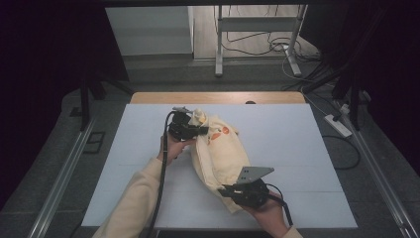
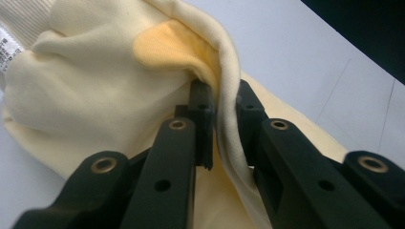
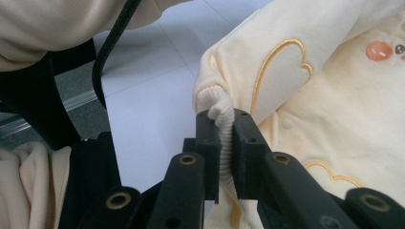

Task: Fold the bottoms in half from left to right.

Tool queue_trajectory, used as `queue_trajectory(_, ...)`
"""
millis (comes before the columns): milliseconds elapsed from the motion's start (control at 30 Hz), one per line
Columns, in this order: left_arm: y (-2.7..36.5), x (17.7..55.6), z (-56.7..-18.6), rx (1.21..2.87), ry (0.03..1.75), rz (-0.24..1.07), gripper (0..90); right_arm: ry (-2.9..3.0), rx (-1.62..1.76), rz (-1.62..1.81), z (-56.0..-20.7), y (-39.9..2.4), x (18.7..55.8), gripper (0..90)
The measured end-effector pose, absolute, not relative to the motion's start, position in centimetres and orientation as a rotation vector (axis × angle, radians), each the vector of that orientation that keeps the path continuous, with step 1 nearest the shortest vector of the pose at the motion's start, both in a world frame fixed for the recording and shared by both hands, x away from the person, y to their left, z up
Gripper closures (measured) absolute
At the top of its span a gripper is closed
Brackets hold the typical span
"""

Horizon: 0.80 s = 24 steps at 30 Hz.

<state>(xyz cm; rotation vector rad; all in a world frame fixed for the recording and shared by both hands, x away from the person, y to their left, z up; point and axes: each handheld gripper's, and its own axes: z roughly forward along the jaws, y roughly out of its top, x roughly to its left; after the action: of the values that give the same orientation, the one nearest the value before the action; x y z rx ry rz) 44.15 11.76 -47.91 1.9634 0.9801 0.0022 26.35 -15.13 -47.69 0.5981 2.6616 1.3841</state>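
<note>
Your left gripper (image 1: 198, 130), toward the table's (image 1: 297, 148) far edge, has its jaws closed on a fold of the cream garment (image 1: 220, 158), which lies bunched mid-table. To do this step well, keep both grips firm and draw the cloth taut evenly, so neither hem slips. Your right gripper (image 1: 229, 190), near the front edge, has its jaws clamped on a ribbed cuff (image 3: 220, 112). A white label (image 2: 7, 47) shows at the garment's edge; its print is too small to read.
</note>
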Motion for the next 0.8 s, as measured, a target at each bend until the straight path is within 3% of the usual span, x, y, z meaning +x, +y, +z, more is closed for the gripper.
queue_trajectory(800, 9.1, 45.2, -48.9, 1.999, 0.954, -0.008, 80.4, 2.616, 0.702, 1.387, -47.9, -17.2, 25.5, 82.6)
